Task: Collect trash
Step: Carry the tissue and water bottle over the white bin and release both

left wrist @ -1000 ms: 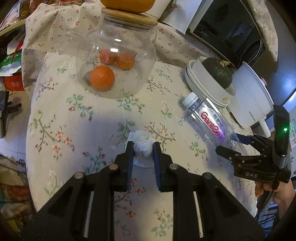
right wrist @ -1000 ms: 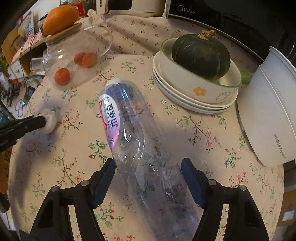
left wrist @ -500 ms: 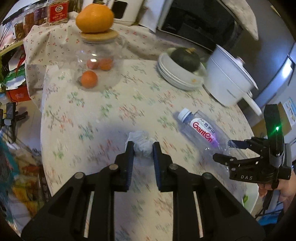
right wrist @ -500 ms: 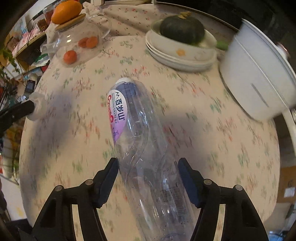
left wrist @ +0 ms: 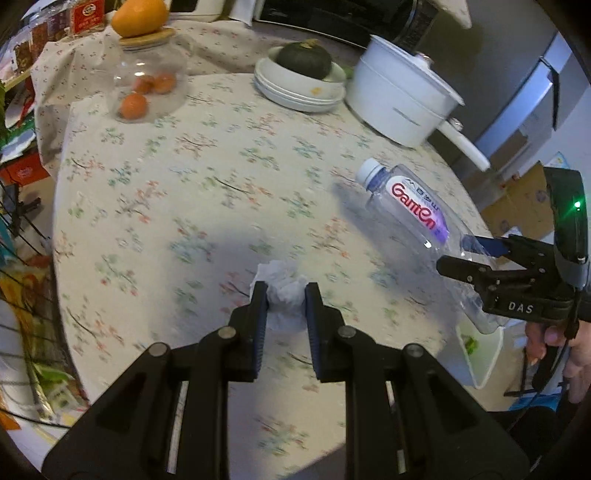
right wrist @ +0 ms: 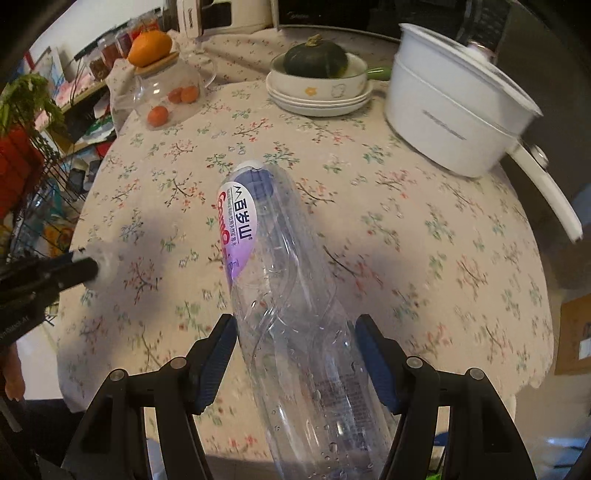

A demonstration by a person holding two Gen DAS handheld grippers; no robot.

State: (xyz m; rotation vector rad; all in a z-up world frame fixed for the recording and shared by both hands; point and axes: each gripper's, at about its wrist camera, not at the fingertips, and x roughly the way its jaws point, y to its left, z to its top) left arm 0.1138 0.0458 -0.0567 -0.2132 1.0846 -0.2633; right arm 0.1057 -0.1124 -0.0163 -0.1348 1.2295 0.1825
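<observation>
Two pieces of trash are in the grippers, both lifted over the near edge of the round table with the flowered cloth [left wrist: 207,173]. The left gripper [left wrist: 286,295] has its jaws clamped on a crumpled white tissue [left wrist: 282,290], which sits squeezed between the blue pads at their very tips and bulges out beyond them. The right gripper [right wrist: 295,336] has its jaws set wide and pressed against the lower body of a clear, empty plastic water bottle with a purple-and-red label [right wrist: 284,295]; the pads meet the bottle on either side where its wall is dented, and its white-capped neck points away from the jaws toward the middle of the table. From the left wrist view the bottle hangs tilted above the cloth near the table's right edge, with a person's hand [left wrist: 554,347] on the handle below.

Farther on, near the far left edge, stands a clear glass jar with a wooden lid [left wrist: 147,85], small orange fruits inside and a large orange [left wrist: 138,16] on top. At the far edge a dark green squash [right wrist: 316,57] rests in a cream bowl on stacked plates [right wrist: 317,99]. Just right of them is a white lidded electric pot with a long handle [right wrist: 450,107].
</observation>
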